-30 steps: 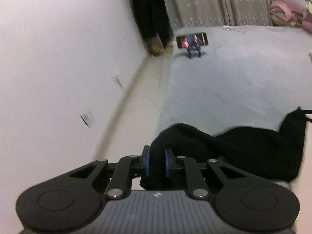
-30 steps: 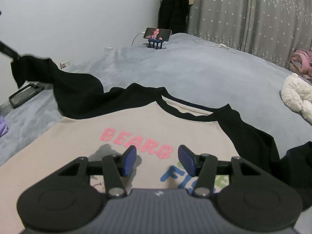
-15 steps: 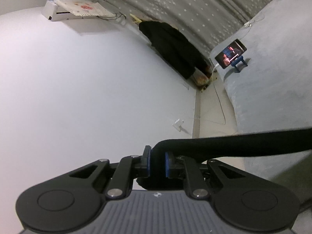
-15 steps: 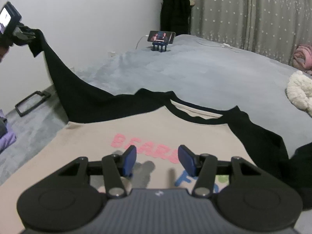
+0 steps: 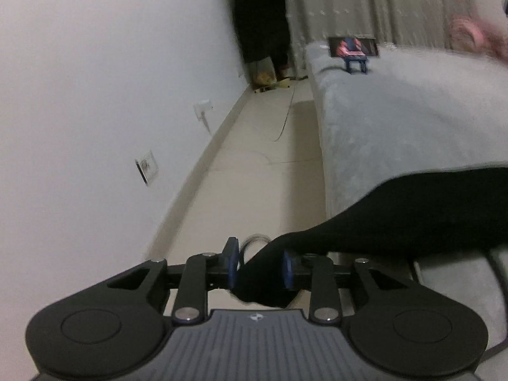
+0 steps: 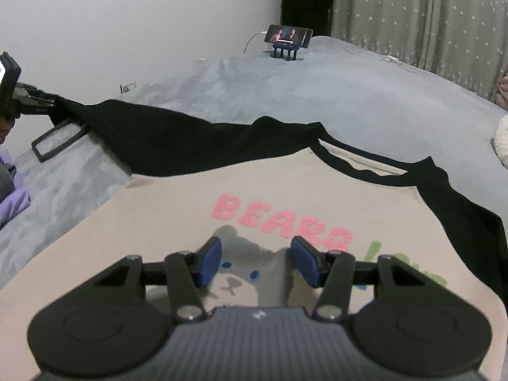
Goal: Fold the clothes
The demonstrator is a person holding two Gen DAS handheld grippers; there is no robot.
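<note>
A beige raglan sweatshirt [image 6: 177, 222] lies front-up on the grey bedspread [image 6: 349, 95], its black neckline toward the far end of the bed. Pink letters reading BEARS [image 6: 279, 219] cross the chest above a grey cartoon bear face [image 6: 241, 273]. Its black sleeve [image 6: 165, 146] on the wall side is stretched out sideways off the body, reaching past the bed's edge to the left gripper [image 5: 258, 270]. That gripper's jaws are opening: the blue pads [image 5: 233, 265] stand apart with the sleeve's cuff end still between them, a gap showing beside the left pad, so the cloth looks loose rather than pinched. The other black sleeve [image 6: 470, 222] lies along the right side of the body.

The right gripper [image 6: 257, 262] hangs just over the bear print, jaws spread and widening, nothing between them.

Farther out, a phone on a small blue stand [image 6: 287, 39] sits near the far corner of the bed, screen lit. A black rectangular frame [image 6: 57, 139] lies on the bedspread under the stretched sleeve, and some purple cloth [image 6: 12, 200] shows at the near left edge. Star-patterned curtains [image 6: 428, 16] hang behind the bed, a dark garment [image 5: 263, 16] hangs in the corner, and a white wall [image 5: 95, 95] with outlets runs along a strip of pale floor [image 5: 263, 146].
</note>
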